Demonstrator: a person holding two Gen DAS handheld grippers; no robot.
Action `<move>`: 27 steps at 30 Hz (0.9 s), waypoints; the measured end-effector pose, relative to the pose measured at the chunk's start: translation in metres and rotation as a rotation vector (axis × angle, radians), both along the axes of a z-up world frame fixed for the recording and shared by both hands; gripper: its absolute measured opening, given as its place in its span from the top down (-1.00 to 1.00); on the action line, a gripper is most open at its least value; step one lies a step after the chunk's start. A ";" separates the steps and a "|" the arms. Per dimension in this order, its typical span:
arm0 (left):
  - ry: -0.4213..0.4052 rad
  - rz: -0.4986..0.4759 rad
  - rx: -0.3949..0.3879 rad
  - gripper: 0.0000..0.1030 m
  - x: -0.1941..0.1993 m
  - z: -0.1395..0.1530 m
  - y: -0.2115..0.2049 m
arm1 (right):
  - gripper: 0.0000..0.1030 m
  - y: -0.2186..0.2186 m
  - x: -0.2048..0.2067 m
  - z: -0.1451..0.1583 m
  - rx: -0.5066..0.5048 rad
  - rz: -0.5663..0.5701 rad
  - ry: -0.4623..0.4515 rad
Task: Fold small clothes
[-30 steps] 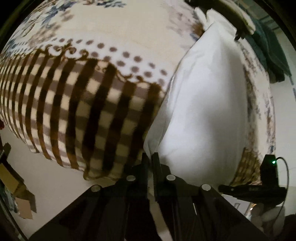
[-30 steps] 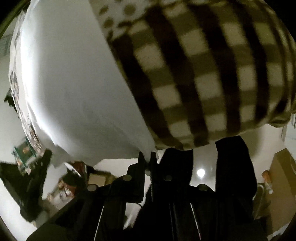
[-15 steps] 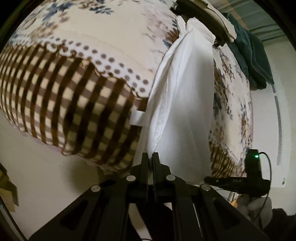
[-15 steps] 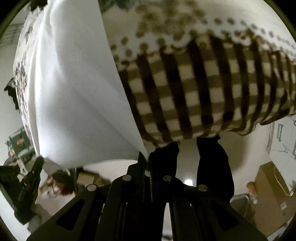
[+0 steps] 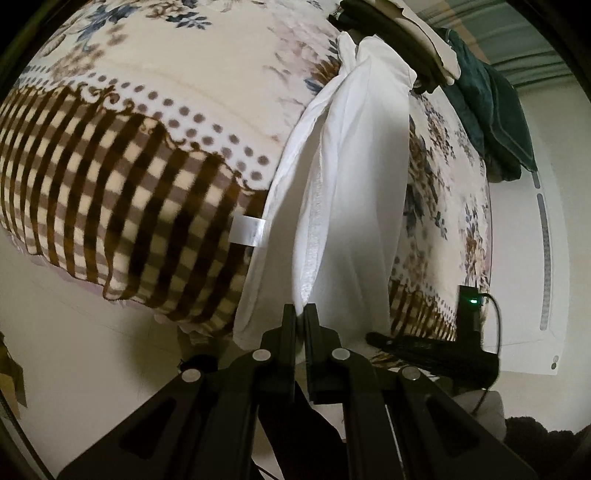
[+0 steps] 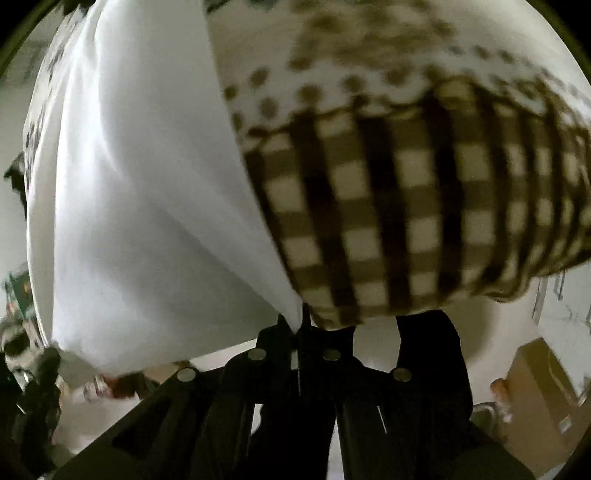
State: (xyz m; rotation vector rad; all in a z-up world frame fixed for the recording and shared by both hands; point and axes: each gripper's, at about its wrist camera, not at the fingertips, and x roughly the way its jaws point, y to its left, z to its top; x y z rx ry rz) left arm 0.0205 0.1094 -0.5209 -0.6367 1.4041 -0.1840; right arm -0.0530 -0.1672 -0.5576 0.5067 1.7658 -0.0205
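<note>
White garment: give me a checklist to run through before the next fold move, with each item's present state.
1. Left gripper shut on the white garment's hem: ok.
2. Right gripper shut on a corner of the garment: ok.
3. Cloth between the two grips free of bunching: not ok; in the left wrist view it hangs in long folds and gathers at the far end.
4. Side label sticks out at the edge and should be tucked in: not ok.
5. Blanket bare where the garment would land: ok on the checked and floral part in view.
6. Far end of the garment free of the dark items behind it: cannot tell.
</note>
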 end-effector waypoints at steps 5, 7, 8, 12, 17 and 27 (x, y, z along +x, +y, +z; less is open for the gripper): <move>0.031 -0.018 -0.004 0.96 -0.007 -0.018 -0.009 | 0.97 -0.011 0.001 0.026 -0.045 -0.036 -0.043; 0.052 -0.024 -0.006 0.96 -0.009 -0.032 -0.013 | 0.97 -0.015 0.002 0.022 -0.062 -0.034 -0.026; 0.059 -0.028 -0.008 0.96 -0.009 -0.037 -0.015 | 0.97 -0.017 0.004 0.020 -0.069 -0.031 -0.017; 0.106 -0.057 -0.005 0.95 -0.009 -0.070 -0.026 | 0.97 -0.023 0.020 0.004 -0.081 -0.004 0.017; 0.163 -0.110 -0.033 0.92 -0.023 -0.083 -0.026 | 0.58 -0.032 0.033 -0.006 -0.011 -0.016 0.083; 0.086 0.009 -0.200 -0.06 0.000 -0.098 -0.004 | -0.06 -0.076 0.049 -0.005 0.214 -0.212 -0.006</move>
